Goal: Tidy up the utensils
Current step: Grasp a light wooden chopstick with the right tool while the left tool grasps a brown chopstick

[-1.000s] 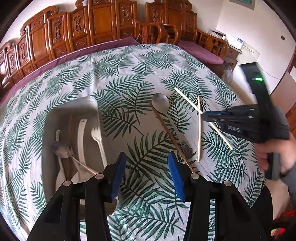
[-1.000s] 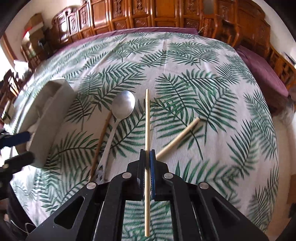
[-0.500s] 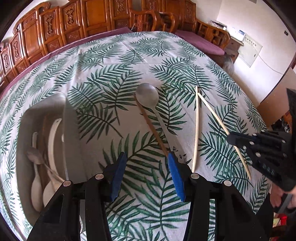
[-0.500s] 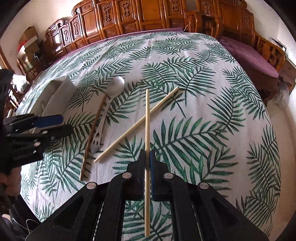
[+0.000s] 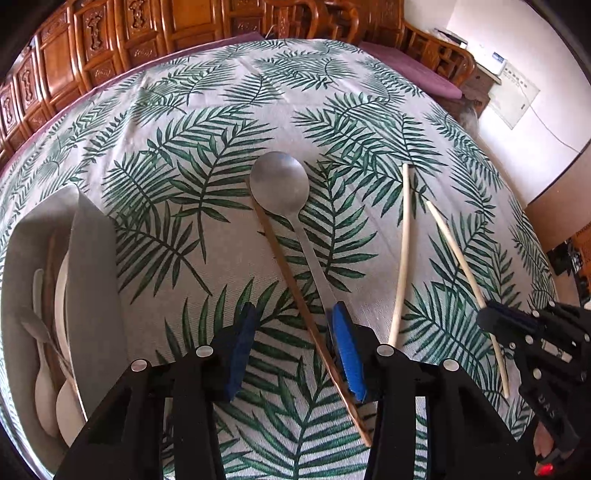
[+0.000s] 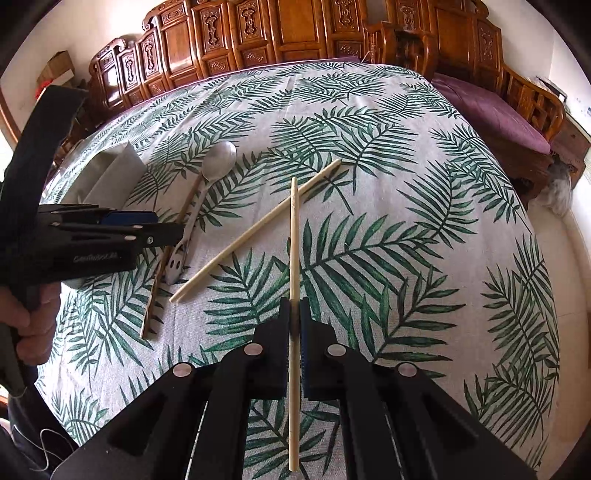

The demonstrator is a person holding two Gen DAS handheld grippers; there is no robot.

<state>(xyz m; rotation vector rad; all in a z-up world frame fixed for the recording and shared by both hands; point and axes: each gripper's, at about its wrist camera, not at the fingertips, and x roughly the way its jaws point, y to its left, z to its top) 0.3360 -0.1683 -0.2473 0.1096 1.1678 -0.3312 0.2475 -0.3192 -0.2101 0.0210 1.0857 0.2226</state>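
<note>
Surface: table under a pale tablecloth (image 5: 229,122) printed with green palm fronds; a purple under-cloth shows at its far edge.

Room: carved wooden chairs (image 6: 229,29) ranged along the top of both views; a bench with a purple cushion (image 6: 495,110) at upper right of the right wrist view; white wall at the right of the left wrist view.

Grey tray (image 5: 92,280): left edge of the left wrist view, holding pale spoons and a metal one, handles crossing.

Metal spoon (image 5: 280,184): centre of the left wrist view, bowl toward the top of the frame, handle running down and right to the blue pad of the left gripper (image 5: 291,347).

Brown chopstick (image 5: 295,291): just beside the spoon on its left, long axis parallel, lower end past the gripper's right finger.

Left gripper: jaws have just been closing, now half apart, straddling the brown chopstick and the spoon handle; pads not pressing either.

Pale chopstick on the cloth (image 6: 258,229): long axis diagonal, lower left to upper right.

Held chopstick (image 6: 293,258): pinched in the right gripper (image 6: 293,332), jaws nearly together; long axis straight up the frame, tip crossing over the other pale stick.
</note>
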